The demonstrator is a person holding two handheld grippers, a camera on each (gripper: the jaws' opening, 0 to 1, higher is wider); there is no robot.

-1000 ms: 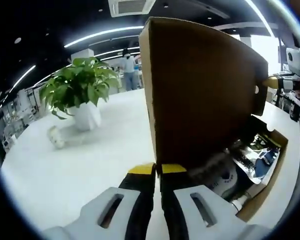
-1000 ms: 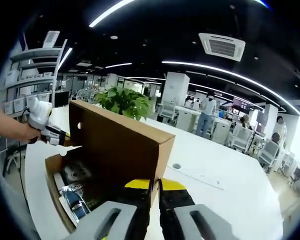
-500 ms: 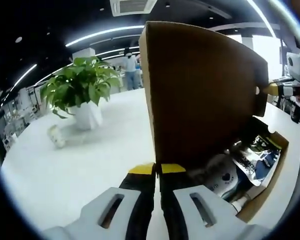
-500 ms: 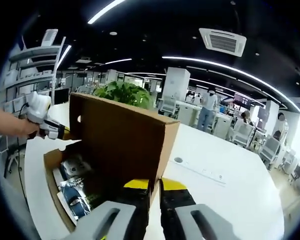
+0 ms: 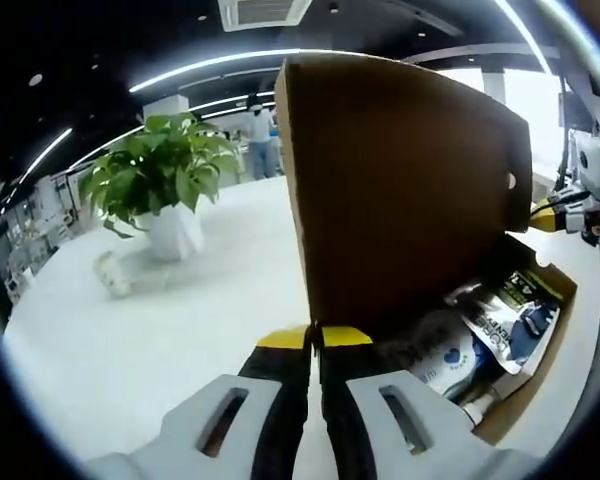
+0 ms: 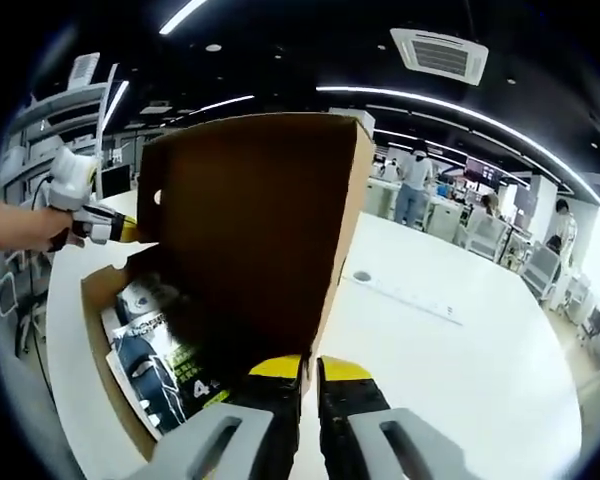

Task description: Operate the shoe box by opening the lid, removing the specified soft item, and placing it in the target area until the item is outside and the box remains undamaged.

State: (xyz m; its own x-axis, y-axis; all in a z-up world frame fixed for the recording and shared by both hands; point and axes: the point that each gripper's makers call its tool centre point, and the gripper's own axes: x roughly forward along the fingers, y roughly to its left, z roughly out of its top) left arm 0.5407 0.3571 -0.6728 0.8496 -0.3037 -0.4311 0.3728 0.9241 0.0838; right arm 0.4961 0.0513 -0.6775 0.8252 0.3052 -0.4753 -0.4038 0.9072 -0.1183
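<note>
Both my grippers, left (image 5: 315, 338) & right (image 6: 310, 367), pinch the raised lid (image 6: 250, 230) w/ jaws pressed together, pouches (image 6: 155, 365) below it in box (image 6: 105, 375).

Grey gripper (image 5: 313, 338), yellow-tipped black jaws

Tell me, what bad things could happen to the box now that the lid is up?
The lid stands nearly upright, pinched at its two ends by the left tool and the right tool. Pushing it further back could crease or tear the cardboard hinge. If one tool lifts faster, the lid may twist. Letting go could drop it onto the packets inside the box.
</note>
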